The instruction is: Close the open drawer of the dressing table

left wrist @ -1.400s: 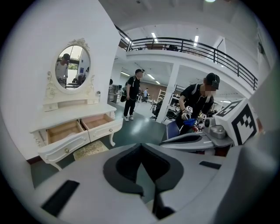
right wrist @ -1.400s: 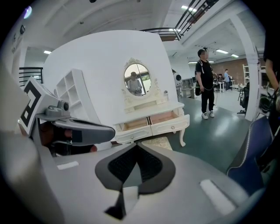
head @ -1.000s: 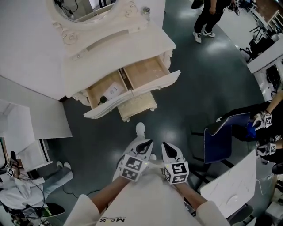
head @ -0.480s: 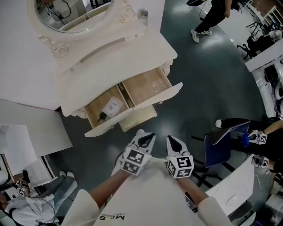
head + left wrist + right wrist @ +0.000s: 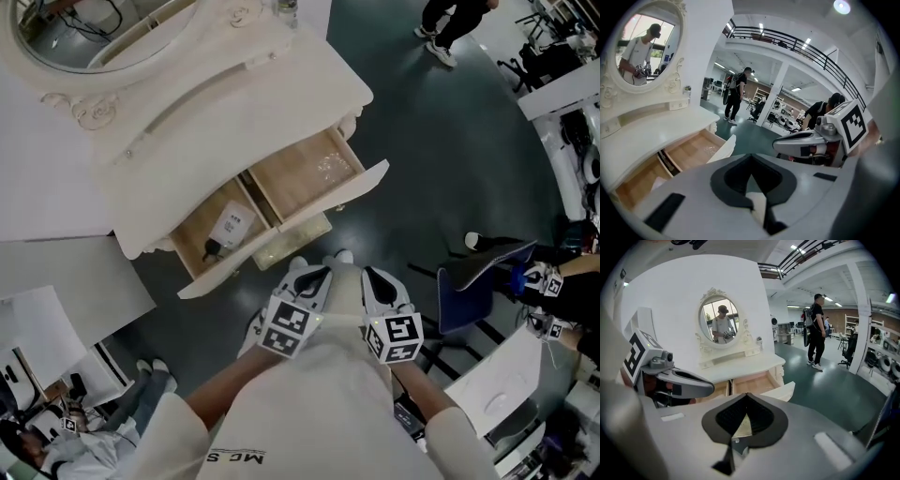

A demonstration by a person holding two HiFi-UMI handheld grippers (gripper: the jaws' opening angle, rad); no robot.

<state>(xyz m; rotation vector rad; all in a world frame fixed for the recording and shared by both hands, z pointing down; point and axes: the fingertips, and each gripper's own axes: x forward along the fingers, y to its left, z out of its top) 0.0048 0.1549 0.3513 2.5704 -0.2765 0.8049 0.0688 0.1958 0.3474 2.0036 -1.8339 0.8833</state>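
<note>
The white dressing table [image 5: 234, 103] stands at the upper left of the head view with its wide drawer [image 5: 309, 178] pulled out. The drawer's curved white front [image 5: 300, 217] faces me, and a small white box [image 5: 232, 225] lies in its left compartment. My left gripper [image 5: 314, 274] and right gripper [image 5: 375, 277] hover side by side just short of the drawer front, both shut and empty. The left gripper view shows the drawer [image 5: 693, 150] ahead to the left. In the right gripper view the drawer [image 5: 754, 383] lies straight ahead past the shut jaws.
A pale stool [image 5: 295, 242] sits on the floor under the drawer. A blue chair [image 5: 469, 281] and a white table [image 5: 497, 394] stand to the right. A person [image 5: 450, 23] walks at the top right, and an oval mirror [image 5: 84, 37] tops the dressing table.
Both grippers have come forward together toward the drawer front, which now lies close ahead of their tips. The drawer itself has not moved.
</note>
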